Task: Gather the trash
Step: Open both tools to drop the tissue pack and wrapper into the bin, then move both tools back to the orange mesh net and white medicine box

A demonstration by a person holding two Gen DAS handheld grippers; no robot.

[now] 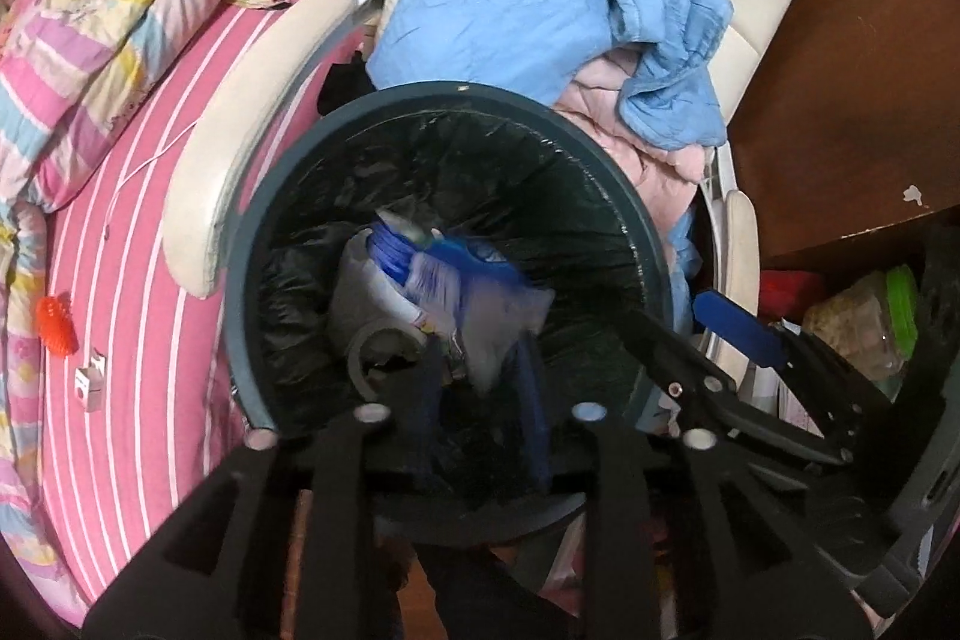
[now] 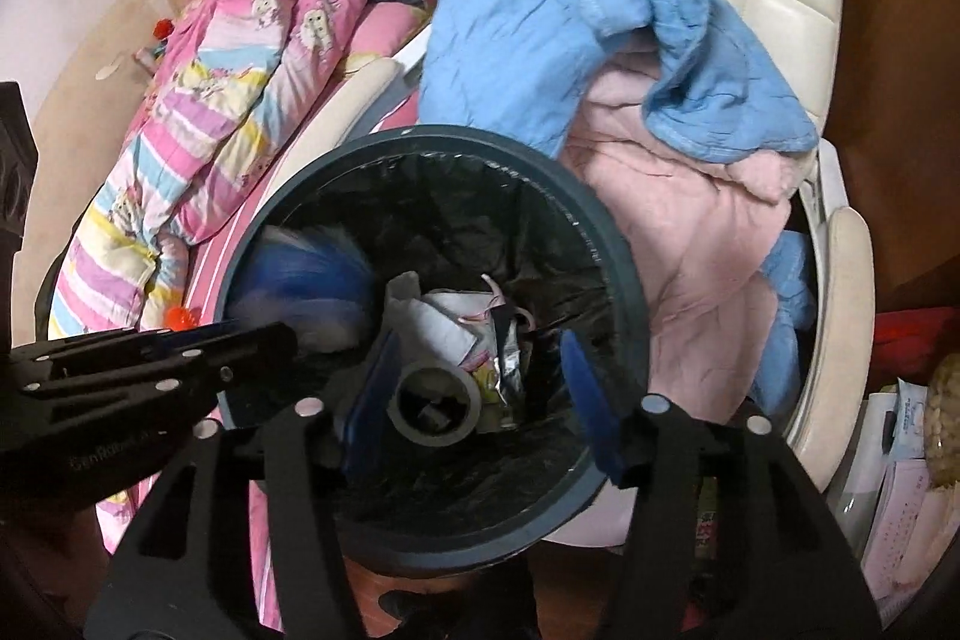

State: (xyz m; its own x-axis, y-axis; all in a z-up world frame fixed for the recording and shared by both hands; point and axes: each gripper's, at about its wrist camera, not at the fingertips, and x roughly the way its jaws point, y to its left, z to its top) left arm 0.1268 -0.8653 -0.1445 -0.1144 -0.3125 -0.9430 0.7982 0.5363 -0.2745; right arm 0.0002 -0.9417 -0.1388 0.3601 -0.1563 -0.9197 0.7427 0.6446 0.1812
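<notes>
Both your grippers point down into the round trash bin (image 2: 618, 244) with the black liner bag (image 2: 456, 220). Your left gripper (image 1: 480, 388) stands narrowly open; a blurred blue-and-white wrapper (image 1: 474, 292) is just ahead of its fingers, over the bin. Your right gripper (image 2: 480, 388) is wide and holds nothing. A tape roll (image 2: 433, 403) and crumpled paper (image 2: 444, 322) lie inside.
</notes>
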